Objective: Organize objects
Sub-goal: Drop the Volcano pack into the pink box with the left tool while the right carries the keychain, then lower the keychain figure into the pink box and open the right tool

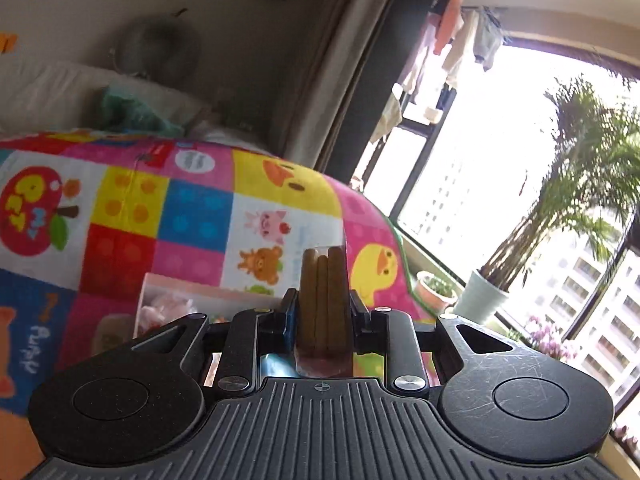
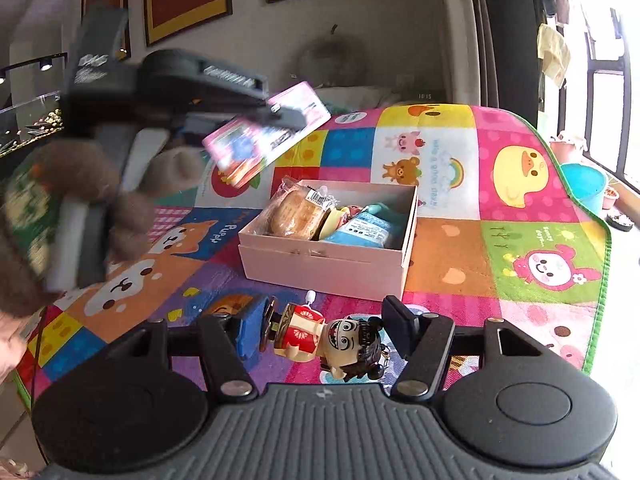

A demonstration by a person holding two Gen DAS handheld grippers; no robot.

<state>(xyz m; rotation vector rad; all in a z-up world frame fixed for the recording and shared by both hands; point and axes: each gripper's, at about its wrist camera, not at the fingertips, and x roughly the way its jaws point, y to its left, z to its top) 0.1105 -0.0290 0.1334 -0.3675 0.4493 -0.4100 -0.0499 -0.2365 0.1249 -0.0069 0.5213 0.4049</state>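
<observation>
My left gripper [image 1: 322, 312] is shut on a pink snack packet [image 1: 323, 300] of brown sticks, held in the air above the colourful play mat [image 1: 192, 216]. In the right wrist view the left gripper [image 2: 288, 118] holds that packet [image 2: 260, 140] up, left of and above the pink box [image 2: 324, 260]. The box holds a wrapped bun [image 2: 294, 210] and a blue packet [image 2: 362, 228]. My right gripper [image 2: 324, 330] is open around a toy figurine [image 2: 332, 340] lying on its side on the mat [image 2: 532, 200]; the fingers do not press it.
The box's corner [image 1: 168, 300] shows below my left gripper. Potted plants [image 1: 484, 292] and a window stand beyond the mat's right edge. A blue basin [image 2: 584, 186] sits off the mat at right. Framed pictures hang on the back wall.
</observation>
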